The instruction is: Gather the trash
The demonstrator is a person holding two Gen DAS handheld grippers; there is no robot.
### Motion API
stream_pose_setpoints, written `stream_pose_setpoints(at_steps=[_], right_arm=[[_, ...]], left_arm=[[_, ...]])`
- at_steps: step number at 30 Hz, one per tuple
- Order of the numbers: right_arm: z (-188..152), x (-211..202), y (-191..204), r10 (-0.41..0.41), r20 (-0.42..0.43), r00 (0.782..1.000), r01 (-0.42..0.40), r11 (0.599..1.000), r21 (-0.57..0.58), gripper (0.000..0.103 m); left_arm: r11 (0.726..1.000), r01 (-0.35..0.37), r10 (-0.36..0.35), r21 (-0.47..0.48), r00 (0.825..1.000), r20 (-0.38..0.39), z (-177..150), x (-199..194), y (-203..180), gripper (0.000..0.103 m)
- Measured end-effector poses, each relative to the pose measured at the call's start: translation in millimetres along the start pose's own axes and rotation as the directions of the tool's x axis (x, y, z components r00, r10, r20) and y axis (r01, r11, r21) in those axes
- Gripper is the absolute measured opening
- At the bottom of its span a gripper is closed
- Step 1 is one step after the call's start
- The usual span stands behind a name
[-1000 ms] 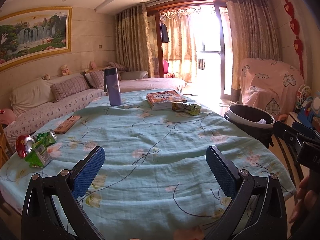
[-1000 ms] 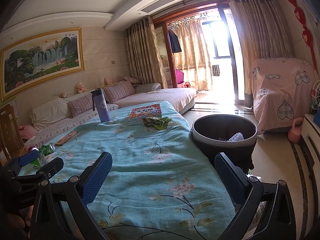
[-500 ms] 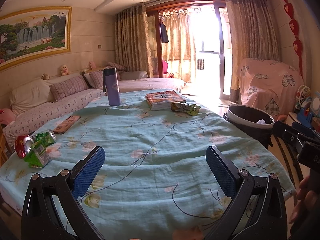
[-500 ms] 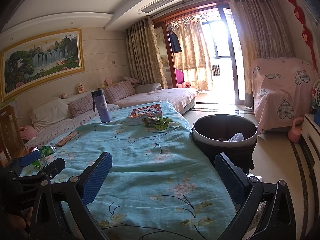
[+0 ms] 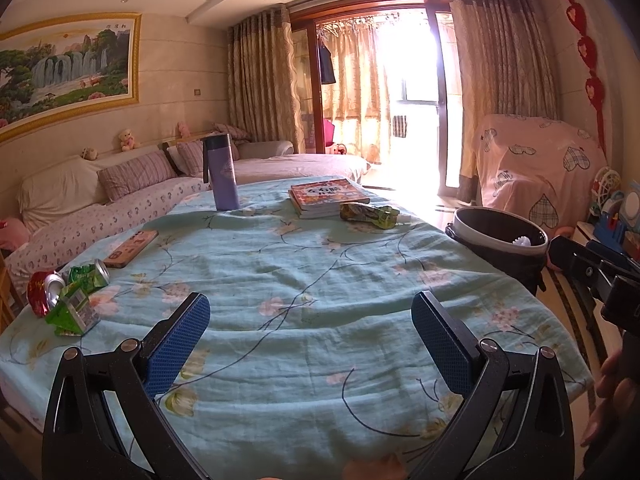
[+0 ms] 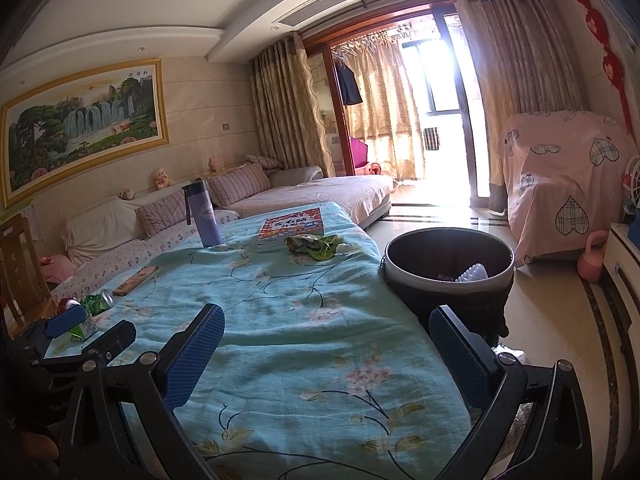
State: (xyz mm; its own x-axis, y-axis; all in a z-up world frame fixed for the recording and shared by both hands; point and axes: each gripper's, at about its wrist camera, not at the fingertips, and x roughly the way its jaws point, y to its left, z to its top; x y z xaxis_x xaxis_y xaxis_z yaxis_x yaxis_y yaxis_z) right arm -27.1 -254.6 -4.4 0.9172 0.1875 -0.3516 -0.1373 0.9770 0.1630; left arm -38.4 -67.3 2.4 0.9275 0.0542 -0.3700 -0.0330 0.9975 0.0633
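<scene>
Nearest us, our left tool (image 5: 306, 316) hangs with its blue pads spread wide and nothing between them, above the front of the counter (image 5: 320, 280) under its floral cloth. Our right tool (image 6: 326, 330) is just as wide and empty, over the counter's right side.

A little further, at the left edge, lies a cluster of trash: a crushed red can (image 5: 42, 292), a green can (image 5: 90, 274) and a crumpled green carton (image 5: 72, 314), touching or nearly so. We judge them light and thin-walled, already dented, so a grip across the flattened middle should hold; the metal may be slick.

Off the right edge stands the trash bin (image 6: 448, 284), with something white inside.

Furthest, beside the books (image 5: 326, 198), lies a crinkled snack wrapper (image 5: 370, 214). It looks soft and nearly weightless; we would pinch a bunched fold.
</scene>
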Motion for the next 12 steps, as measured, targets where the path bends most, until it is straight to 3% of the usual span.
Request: stream_pose_setpoints(at_steps=[12], right_arm=[[-0.1,6.2,-0.6,0.000,-0.021,1.000,0.001,1.000,0.015,0.103]], left_arm=[[1.000,0.020,-0.021,-0.013,1.000,-0.022,-0.5,7.8,0.8,0.103]])
